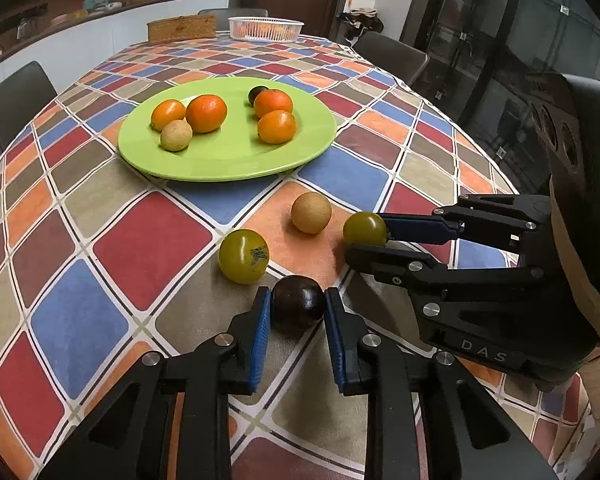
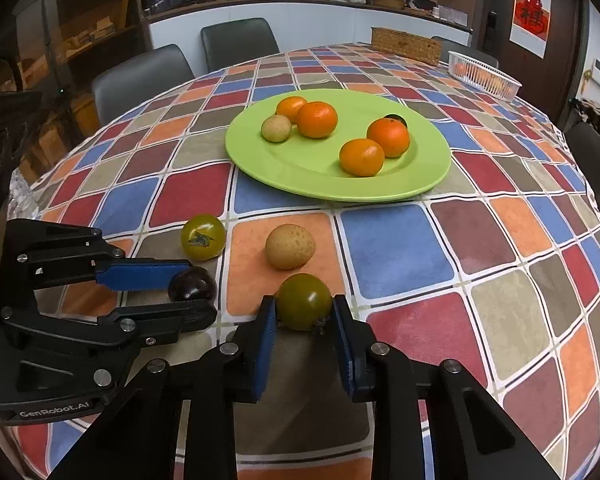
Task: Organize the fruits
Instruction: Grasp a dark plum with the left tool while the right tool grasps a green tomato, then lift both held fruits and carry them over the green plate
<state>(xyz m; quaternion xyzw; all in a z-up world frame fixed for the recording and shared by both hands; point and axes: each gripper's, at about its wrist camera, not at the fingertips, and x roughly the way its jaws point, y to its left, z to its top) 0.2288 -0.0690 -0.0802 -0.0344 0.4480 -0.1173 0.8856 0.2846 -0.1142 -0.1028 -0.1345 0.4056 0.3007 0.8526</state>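
A green plate (image 1: 228, 160) (image 2: 320, 176) holds several oranges, a tan fruit and a dark fruit. On the cloth in front lie a green tomato (image 1: 243, 256) (image 2: 203, 237) and a tan round fruit (image 1: 311, 213) (image 2: 290, 246). My left gripper (image 1: 298, 308) (image 2: 192, 292) is shut on a dark purple fruit (image 1: 298, 304) (image 2: 192, 285) resting on the table. My right gripper (image 2: 304, 312) (image 1: 366, 238) is shut on a second green tomato (image 2: 304, 300) (image 1: 365, 229), also at table level.
A checkered tablecloth (image 1: 140, 248) covers the table. A white basket (image 1: 265, 27) (image 2: 483, 74) with orange fruit and a wicker box (image 1: 182, 28) (image 2: 406, 45) stand at the far end. Dark chairs (image 2: 140, 76) surround the table.
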